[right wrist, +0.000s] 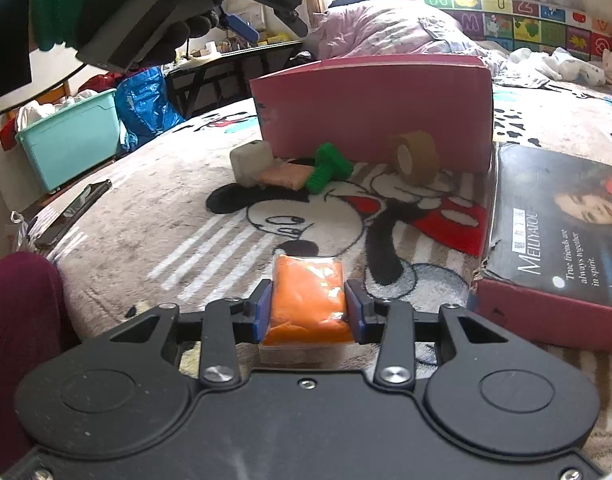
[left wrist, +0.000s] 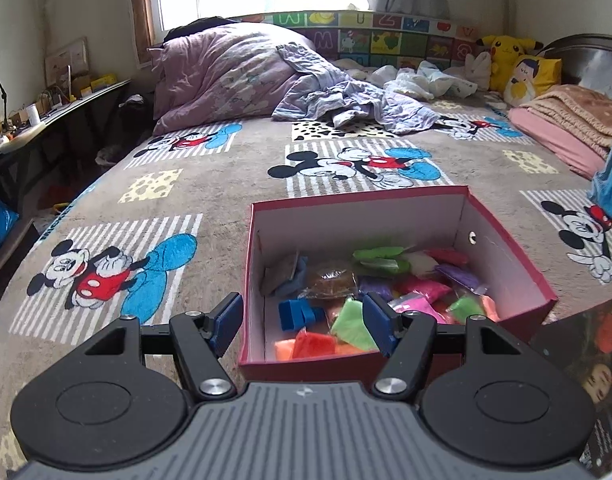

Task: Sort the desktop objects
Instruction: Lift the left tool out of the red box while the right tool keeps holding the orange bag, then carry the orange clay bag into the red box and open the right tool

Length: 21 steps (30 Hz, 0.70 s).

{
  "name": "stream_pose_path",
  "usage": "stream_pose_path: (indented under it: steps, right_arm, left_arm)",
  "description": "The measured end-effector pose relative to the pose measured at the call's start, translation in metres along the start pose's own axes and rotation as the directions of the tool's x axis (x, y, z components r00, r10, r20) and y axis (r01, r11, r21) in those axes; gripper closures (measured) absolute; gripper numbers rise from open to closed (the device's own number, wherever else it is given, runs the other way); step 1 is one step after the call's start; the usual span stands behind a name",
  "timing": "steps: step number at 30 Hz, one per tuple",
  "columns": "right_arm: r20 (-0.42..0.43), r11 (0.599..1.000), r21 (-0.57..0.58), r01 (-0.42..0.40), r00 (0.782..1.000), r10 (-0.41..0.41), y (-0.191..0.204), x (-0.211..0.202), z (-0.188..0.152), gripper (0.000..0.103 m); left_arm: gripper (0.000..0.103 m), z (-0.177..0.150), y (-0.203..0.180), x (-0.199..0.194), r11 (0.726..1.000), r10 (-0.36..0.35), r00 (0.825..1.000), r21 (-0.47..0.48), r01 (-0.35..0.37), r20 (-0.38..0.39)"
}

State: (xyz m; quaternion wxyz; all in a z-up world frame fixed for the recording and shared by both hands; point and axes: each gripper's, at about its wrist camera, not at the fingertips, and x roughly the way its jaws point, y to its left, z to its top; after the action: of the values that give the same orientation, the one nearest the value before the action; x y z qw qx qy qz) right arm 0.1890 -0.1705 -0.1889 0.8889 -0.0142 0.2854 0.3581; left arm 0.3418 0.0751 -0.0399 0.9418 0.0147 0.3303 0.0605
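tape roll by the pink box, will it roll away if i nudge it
Probably: the tape roll stands on its round edge, so a nudge could set it rolling. The fuzzy blanket and the pink box right behind it would likely stop it soon.

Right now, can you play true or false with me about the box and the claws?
1. The right claw squeezes an orange clay packet. True.
2. The left claw holds a green packet. False: it is open and holds nothing.
3. The red cardboard box is empty. False: many colourful packets lie inside.
4. A green plastic bolt lies on the blanket beside a brown tape roll. True.
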Motion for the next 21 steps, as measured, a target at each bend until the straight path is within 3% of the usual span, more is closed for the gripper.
stream_pose_path:
  steps: [11, 21]
  right_arm:
    - [0.013, 0.996, 0.087, -0.024, 1.0, 0.022, -0.005, -0.018, 0.003, 0.066]
    - [0.041, 0.983, 0.181, -0.005, 0.999, -0.002, -0.013, -0.041, 0.009, 0.066]
  left_arm:
    - [0.038, -0.058, 0.02, -0.045, 0.992, -0.086, 0.994, -0.088, 0.092, 0.064]
    - [0.038, -0.132, 0.007, -0.064, 0.991, -0.077, 0.988, -0.097, 0.09, 0.135]
